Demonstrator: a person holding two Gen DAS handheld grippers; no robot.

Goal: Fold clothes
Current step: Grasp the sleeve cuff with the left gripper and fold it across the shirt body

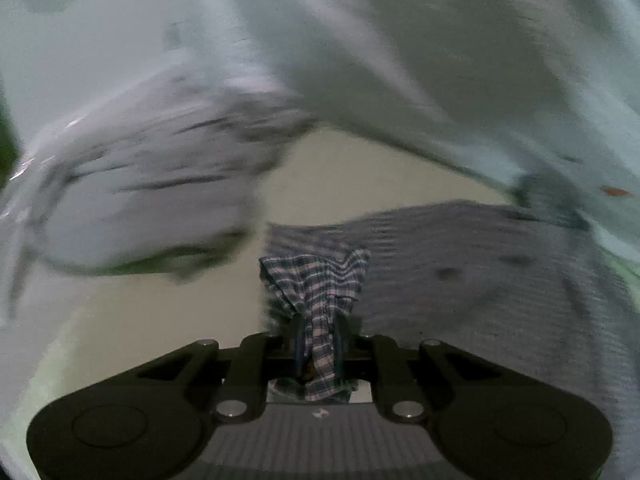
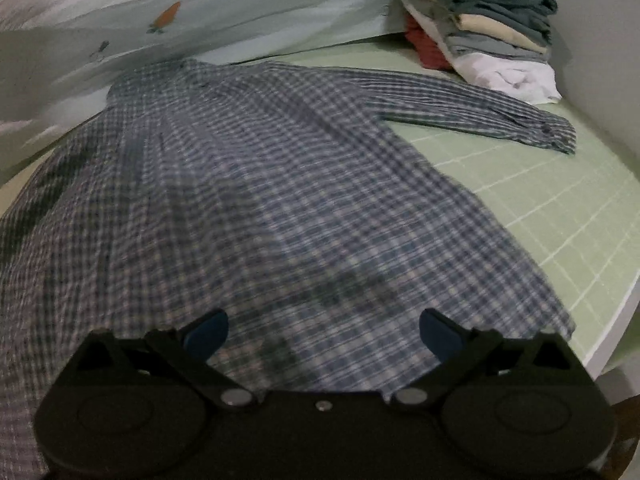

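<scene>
The left gripper is clenched on a bunched fold of the plaid shirt; the checked cloth is squeezed between the two fingers and fans out above them in the lower middle of the left wrist view. Everything else there is smeared. A broad grey striped mass at the right of that frame is probably more of the same shirt, though the blur is too heavy to be sure. Pale bedding fills the top of the frame, with an orange mark on it at the upper right.

In the right wrist view the plaid shirt lies spread across most of the picture on a light green mat ruled with white grid lines. One long sleeve reaches out flat toward the right edge, its cuff resting on the mat. The right gripper is released: its blue-tipped fingers stand wide apart at the bottom of the frame, with the shirt's lower part showing between them and nothing pinched.

At the upper right of that frame sits a stack of folded clothes, grey-blue on top, cream, red and white below. It stands just beyond the sleeve's cuff. Behind the shirt, across the upper left, lies a pale sheet printed with a small carrot.
</scene>
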